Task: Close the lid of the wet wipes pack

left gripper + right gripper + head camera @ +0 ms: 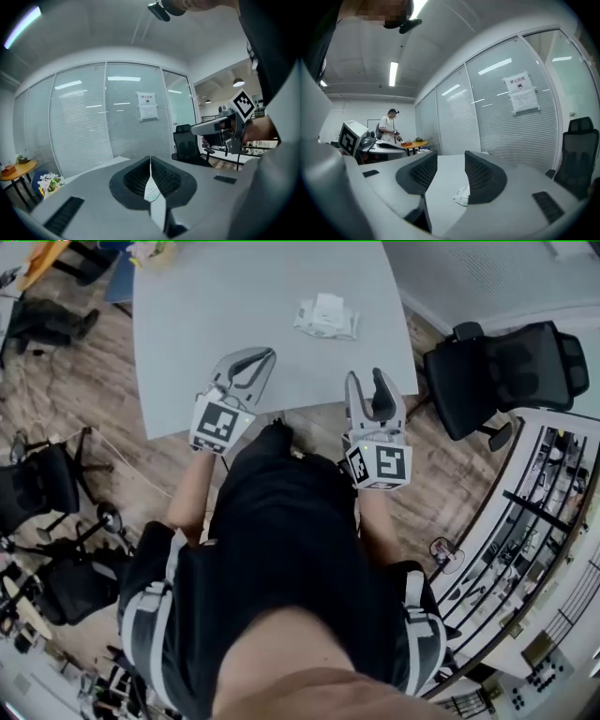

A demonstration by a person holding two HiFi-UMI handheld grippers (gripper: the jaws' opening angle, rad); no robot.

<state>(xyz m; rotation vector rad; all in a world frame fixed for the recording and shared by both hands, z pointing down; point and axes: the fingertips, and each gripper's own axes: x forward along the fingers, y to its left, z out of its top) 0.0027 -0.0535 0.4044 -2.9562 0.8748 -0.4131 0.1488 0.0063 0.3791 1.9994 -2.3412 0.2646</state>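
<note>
The white wet wipes pack (326, 317) lies on the grey table (206, 334), towards its far right part. How its lid stands is too small to tell. Both grippers hover over the table's near edge, well short of the pack. My left gripper (266, 356) is shut and holds nothing; in the left gripper view its jaws (150, 161) meet in a line. My right gripper (367, 379) stands open and empty. The right gripper view shows the pack (461, 196) far off on the table, low between the jaws of the right gripper (451, 161).
A black office chair (506, 371) stands right of the table and more chairs (37, 484) stand on the wooden floor to the left. Small items (150, 251) sit at the table's far edge. A glass wall with blinds (93, 122) lies beyond, and a person (387, 126) stands by an orange round table (415, 143).
</note>
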